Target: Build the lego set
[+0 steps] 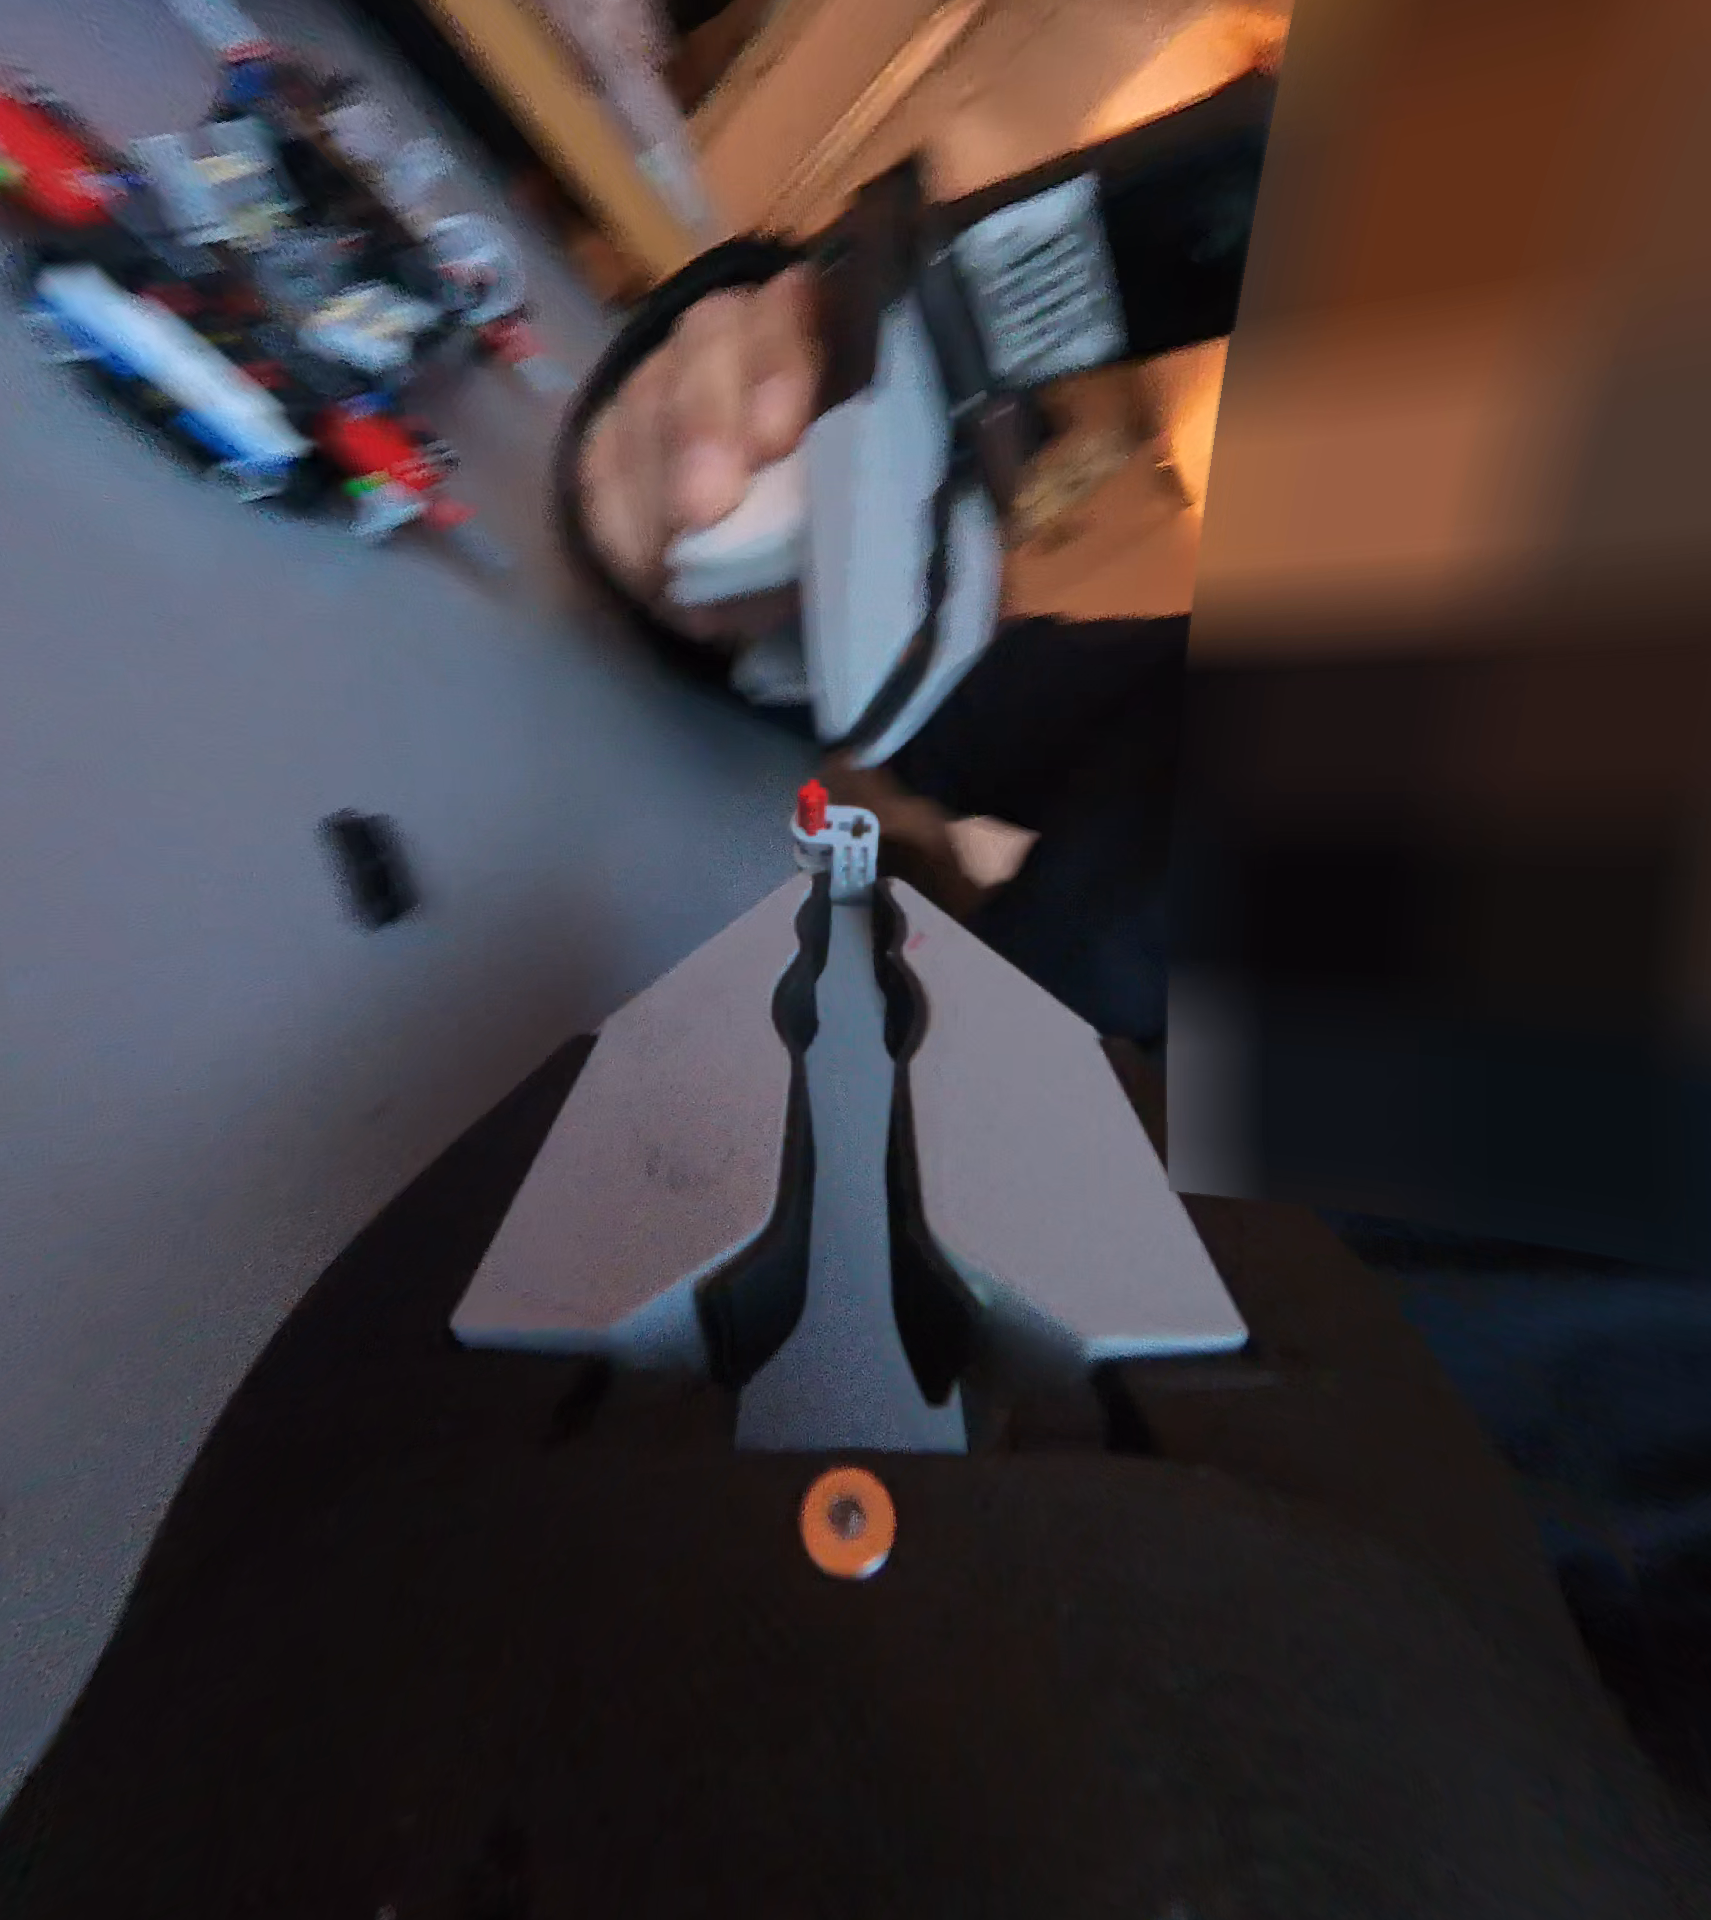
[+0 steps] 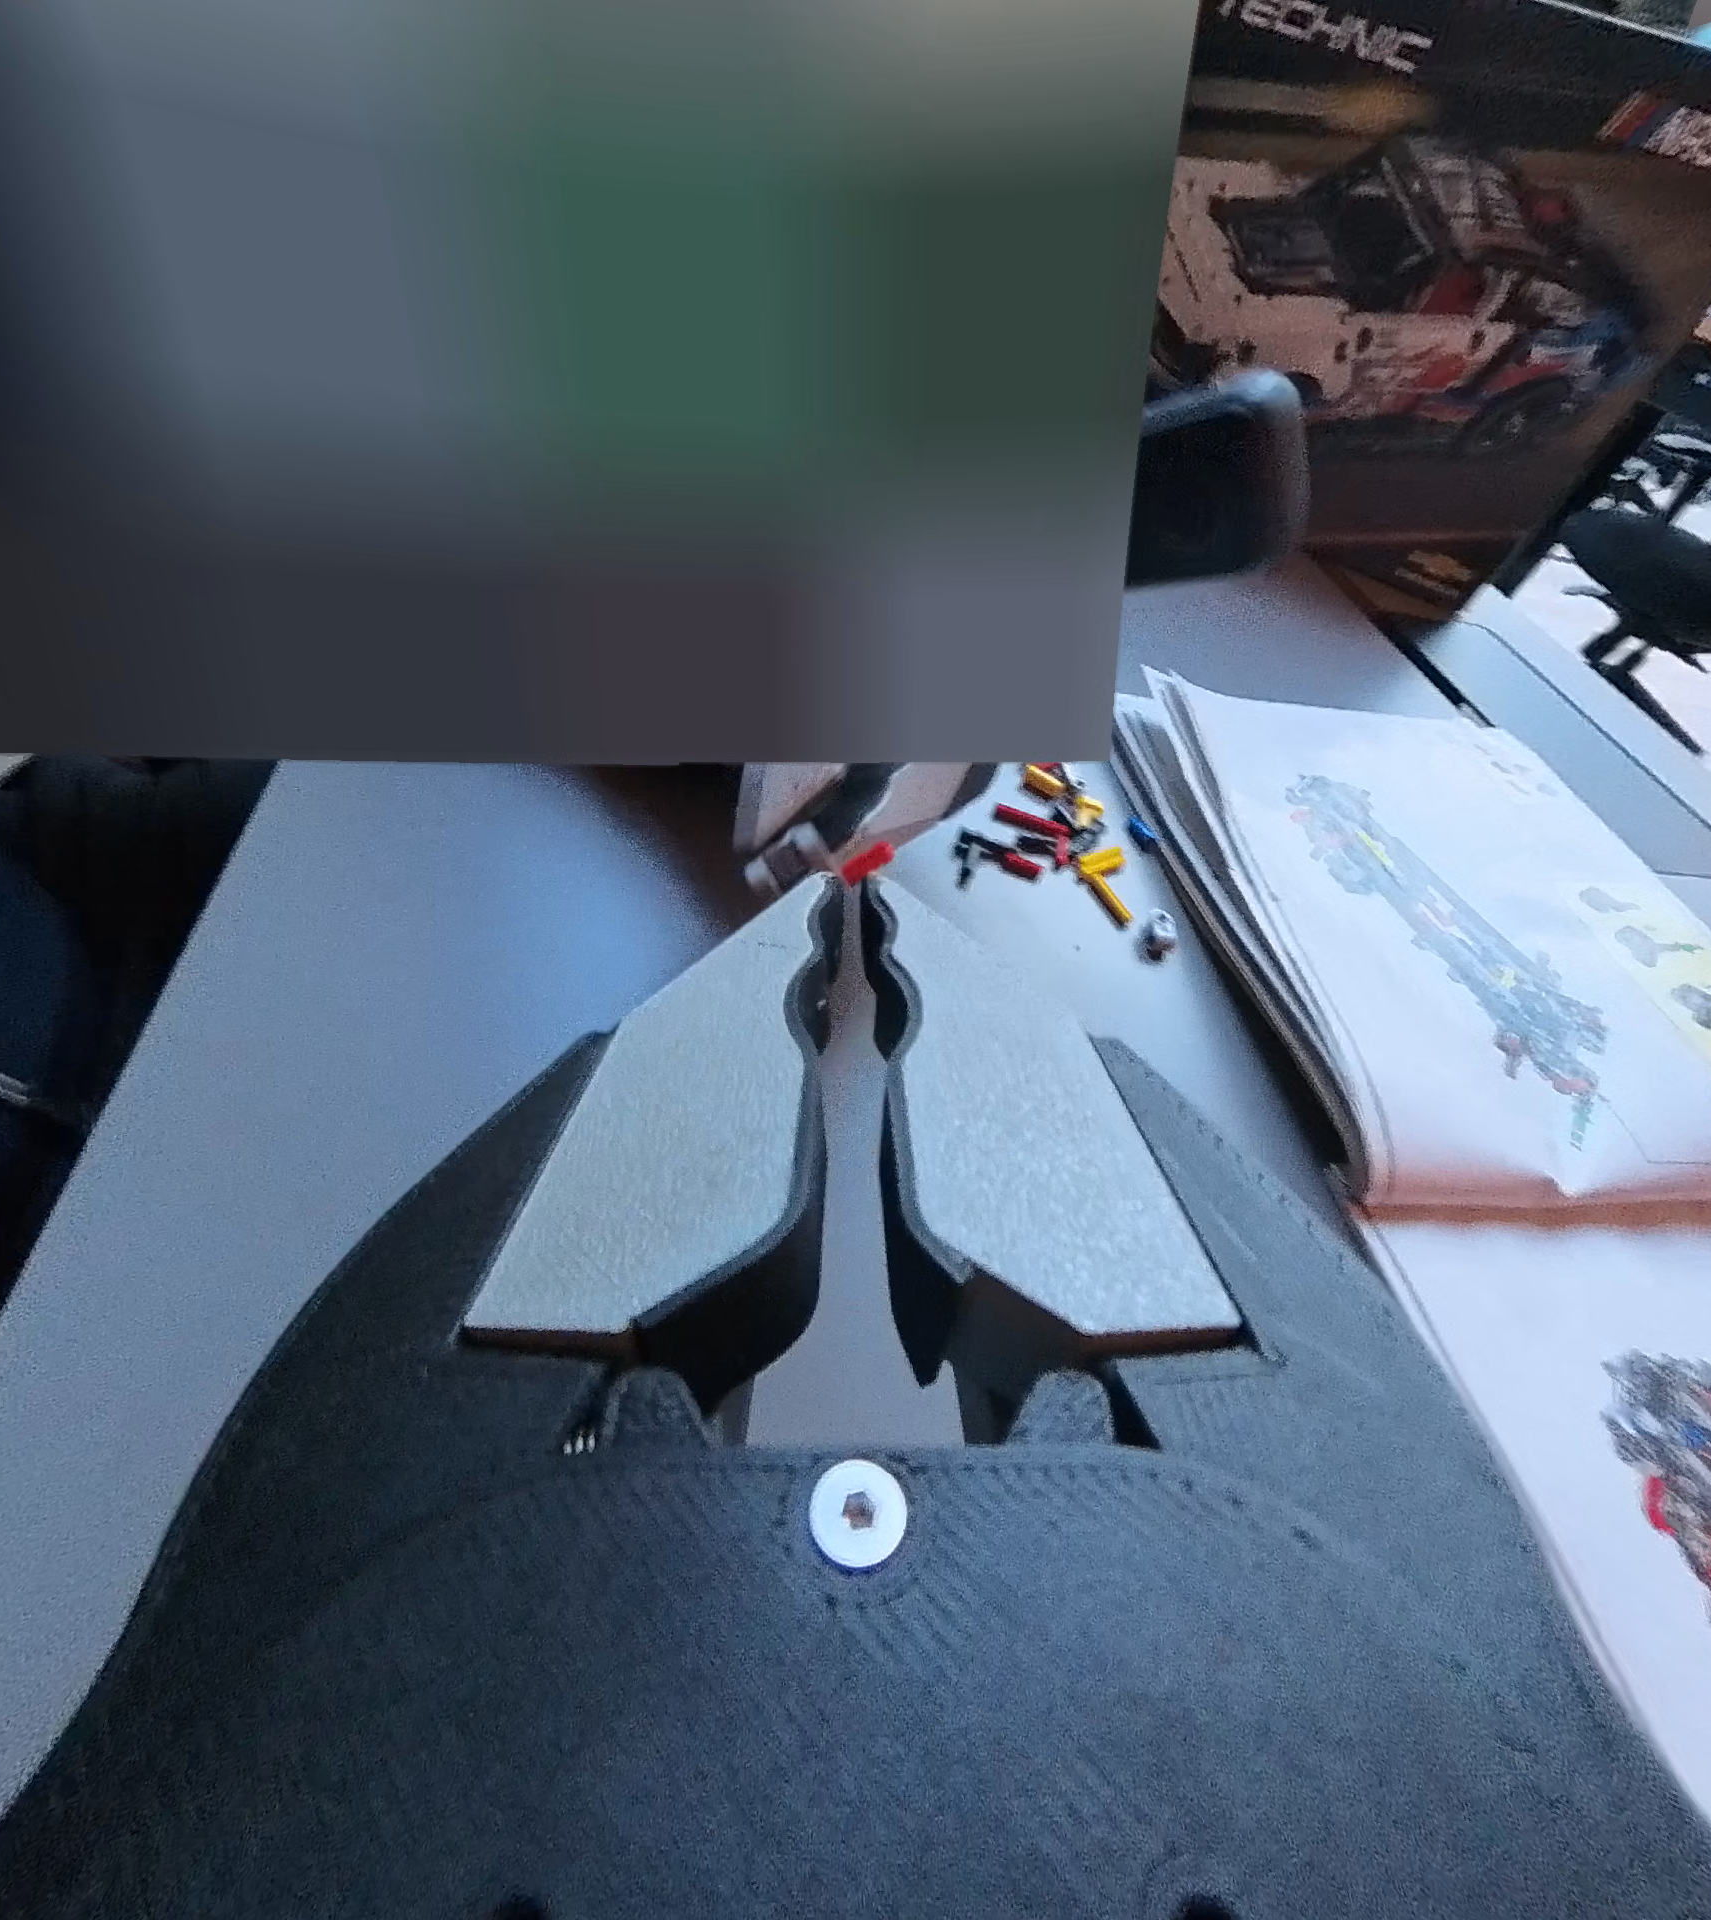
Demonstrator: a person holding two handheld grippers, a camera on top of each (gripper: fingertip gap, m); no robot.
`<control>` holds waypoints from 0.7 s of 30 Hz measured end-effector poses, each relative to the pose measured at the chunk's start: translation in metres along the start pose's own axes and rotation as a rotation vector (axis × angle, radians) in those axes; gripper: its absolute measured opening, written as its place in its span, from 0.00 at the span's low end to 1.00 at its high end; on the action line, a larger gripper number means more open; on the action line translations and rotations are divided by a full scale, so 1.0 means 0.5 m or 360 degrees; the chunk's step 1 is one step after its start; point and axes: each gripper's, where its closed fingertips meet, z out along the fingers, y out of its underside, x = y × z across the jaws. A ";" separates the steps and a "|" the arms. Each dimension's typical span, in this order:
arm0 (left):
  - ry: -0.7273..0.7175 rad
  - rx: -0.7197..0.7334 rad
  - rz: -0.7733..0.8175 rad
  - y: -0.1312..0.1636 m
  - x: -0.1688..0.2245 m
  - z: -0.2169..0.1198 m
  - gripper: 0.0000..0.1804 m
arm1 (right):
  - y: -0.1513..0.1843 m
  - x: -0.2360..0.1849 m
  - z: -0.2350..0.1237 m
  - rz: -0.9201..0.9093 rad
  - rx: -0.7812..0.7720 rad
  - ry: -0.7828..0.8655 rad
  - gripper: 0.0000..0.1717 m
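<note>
My left claw (image 1: 846,883) grips a small white connector (image 1: 835,836) with a red pin (image 1: 811,805) seated in it, at frame centre. My right claw (image 2: 846,888) looks closed beside that pin; loose pieces (image 2: 1048,842) lie on the counter (image 2: 435,935) upper right.

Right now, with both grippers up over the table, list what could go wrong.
1. The left gripper pinches the small white connector only at its fingertips; it may twist free.
2. The red pin standing in it looks only partly seated and could drop out.
3. The right gripper hangs just above loose pieces on the grey table; a dropped part could get lost there.
</note>
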 end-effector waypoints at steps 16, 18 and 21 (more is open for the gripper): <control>-0.1094 -0.0494 0.0613 0.043 -0.155 -0.055 0.03 | 0.152 0.050 0.019 0.0171 -0.0585 0.0044 0.13; -0.1088 -0.0494 0.0620 0.043 -0.155 -0.053 0.03 | 0.169 0.056 0.022 0.0114 -0.0663 0.0087 0.14; -0.1023 -0.0489 0.0566 0.048 -0.149 -0.046 0.03 | 0.186 0.066 0.027 0.0068 -0.0741 0.0127 0.16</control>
